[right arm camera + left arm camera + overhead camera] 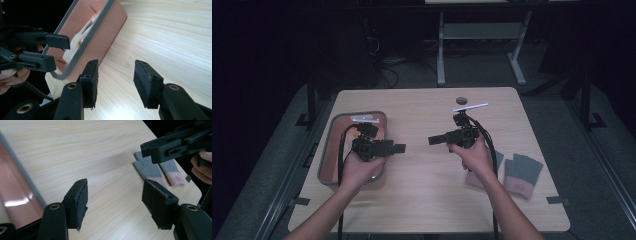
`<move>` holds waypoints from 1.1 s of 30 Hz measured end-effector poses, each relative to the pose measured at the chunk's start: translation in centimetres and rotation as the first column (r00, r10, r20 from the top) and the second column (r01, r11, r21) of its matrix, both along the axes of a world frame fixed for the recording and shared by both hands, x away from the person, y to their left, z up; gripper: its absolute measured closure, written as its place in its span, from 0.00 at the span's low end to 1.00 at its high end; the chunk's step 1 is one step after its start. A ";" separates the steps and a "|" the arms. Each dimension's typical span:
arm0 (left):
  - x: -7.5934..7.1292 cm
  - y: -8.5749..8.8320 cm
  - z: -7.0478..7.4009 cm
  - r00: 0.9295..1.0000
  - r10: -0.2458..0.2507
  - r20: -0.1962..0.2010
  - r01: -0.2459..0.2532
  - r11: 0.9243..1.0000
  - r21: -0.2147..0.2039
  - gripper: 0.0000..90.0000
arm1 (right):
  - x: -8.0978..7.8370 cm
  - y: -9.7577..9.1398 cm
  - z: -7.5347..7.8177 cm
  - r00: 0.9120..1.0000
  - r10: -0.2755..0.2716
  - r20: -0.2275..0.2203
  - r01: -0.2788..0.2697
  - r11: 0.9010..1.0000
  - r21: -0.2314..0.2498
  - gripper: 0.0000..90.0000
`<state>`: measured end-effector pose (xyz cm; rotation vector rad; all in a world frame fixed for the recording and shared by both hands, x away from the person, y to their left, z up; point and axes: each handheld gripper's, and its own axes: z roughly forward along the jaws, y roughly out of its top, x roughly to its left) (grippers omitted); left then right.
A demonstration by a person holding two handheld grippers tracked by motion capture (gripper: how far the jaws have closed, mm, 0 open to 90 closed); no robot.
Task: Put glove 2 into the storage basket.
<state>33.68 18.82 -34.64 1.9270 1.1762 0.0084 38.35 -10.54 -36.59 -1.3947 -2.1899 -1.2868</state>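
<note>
Two grey knitted pieces with pink ends (522,172) lie flat near the table's right edge, also visible in the left gripper view (155,171). A pink tray with a grey rim (328,145) stands at the left. My left gripper (399,148) is held over the tray's right rim and points right; its jaws stand open with only bare table between them (115,205). My right gripper (432,140) faces it from the table's middle, pointing left. Its jaws are open too, with nothing between them (116,82). The two sets of fingertips are a short gap apart.
A pale shape lies inside the tray (75,47); what it is I cannot tell. A small dark disc (461,100) sits near the table's far edge. Beyond that edge stand a metal table frame (441,55) and dark floor with cables.
</note>
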 end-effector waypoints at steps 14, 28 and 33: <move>-0.7 -3.5 0.1 0.997 -0.067 0.025 0.067 0.998 -0.003 0.38 | -1.6 -3.5 -0.4 0.999 -0.053 0.010 0.053 0.998 -0.026 0.54; -1.1 -6.7 -0.6 0.991 -0.128 0.034 0.128 0.992 -0.001 0.34 | -3.2 -7.3 -1.2 0.994 -0.104 0.024 0.106 0.992 -0.066 0.53; -1.0 -7.9 -1.1 0.990 -0.142 0.025 0.142 0.990 -0.007 0.32 | -3.7 -8.7 -1.4 0.993 -0.117 0.026 0.119 0.990 -0.076 0.52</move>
